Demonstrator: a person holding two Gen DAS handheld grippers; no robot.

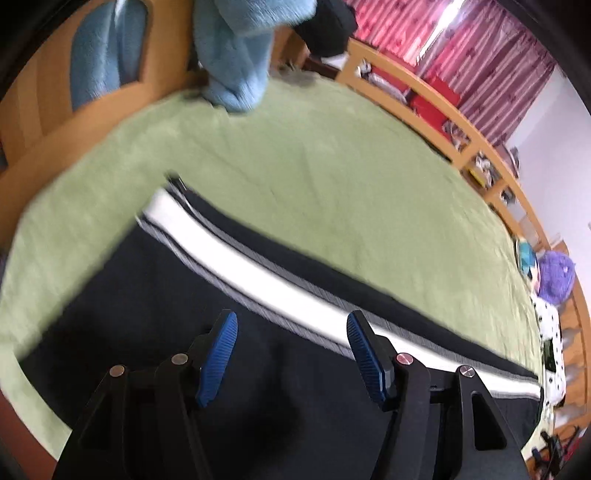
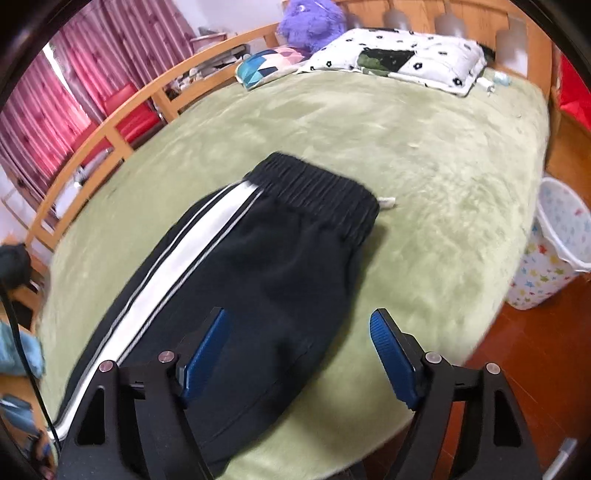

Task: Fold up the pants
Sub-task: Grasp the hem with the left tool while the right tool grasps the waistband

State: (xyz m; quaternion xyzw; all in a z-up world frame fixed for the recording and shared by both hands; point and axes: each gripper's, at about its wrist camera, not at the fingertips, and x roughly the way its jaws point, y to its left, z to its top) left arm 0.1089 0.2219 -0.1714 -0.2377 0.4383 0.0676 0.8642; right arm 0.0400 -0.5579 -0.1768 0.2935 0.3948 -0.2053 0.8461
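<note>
Black pants (image 2: 280, 266) with a white side stripe (image 2: 177, 258) lie flat on the green blanket (image 2: 424, 155), their elastic waistband (image 2: 317, 188) toward the pillows. My right gripper (image 2: 297, 354) hovers open over the seat area near the pants' edge, nothing between its blue pads. In the left wrist view the same pants (image 1: 155, 302) show their leg end, the white stripe (image 1: 258, 273) running diagonally. My left gripper (image 1: 291, 354) is open above the black cloth, its jaws apart with only fabric below them.
A light blue fleece (image 1: 236, 55) hangs at the bed's foot. Wooden bed rails (image 1: 436, 99) edge the far side, red striped curtains (image 2: 92, 74) behind. A white patterned pillow (image 2: 399, 55), a purple plush (image 2: 310, 22) and a star-print bin (image 2: 554, 247) on the wooden floor are nearby.
</note>
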